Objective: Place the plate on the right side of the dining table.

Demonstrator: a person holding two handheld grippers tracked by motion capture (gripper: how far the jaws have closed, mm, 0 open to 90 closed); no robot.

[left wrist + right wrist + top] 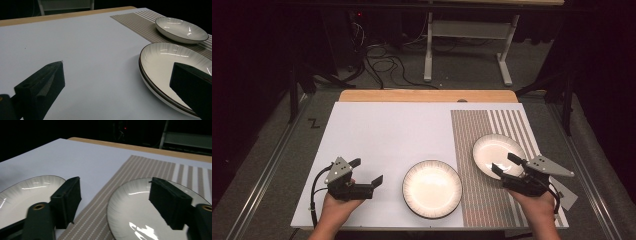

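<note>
Plate (496, 154) on the striped mat (477, 200), right of centre in the high view: glazed, hard, slick, probably chips easily, so best pinched at the thin dark rim. Right tool (505, 165) over its near edge, jaws apart, nothing held. Left tool (364, 171) lower left, also apart, beside the second plate (432, 188) on the white counter (382, 135).

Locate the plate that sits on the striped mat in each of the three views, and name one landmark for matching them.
High view: the plate on the mat lies right of centre, just ahead of the right hand-held gripper.
Left gripper view: upper right, beyond the nearer plate.
Right gripper view: lower right, beside and partly behind the right jaw.
Shared landmark: the striped mat, whose edge runs between the two plates.
</note>
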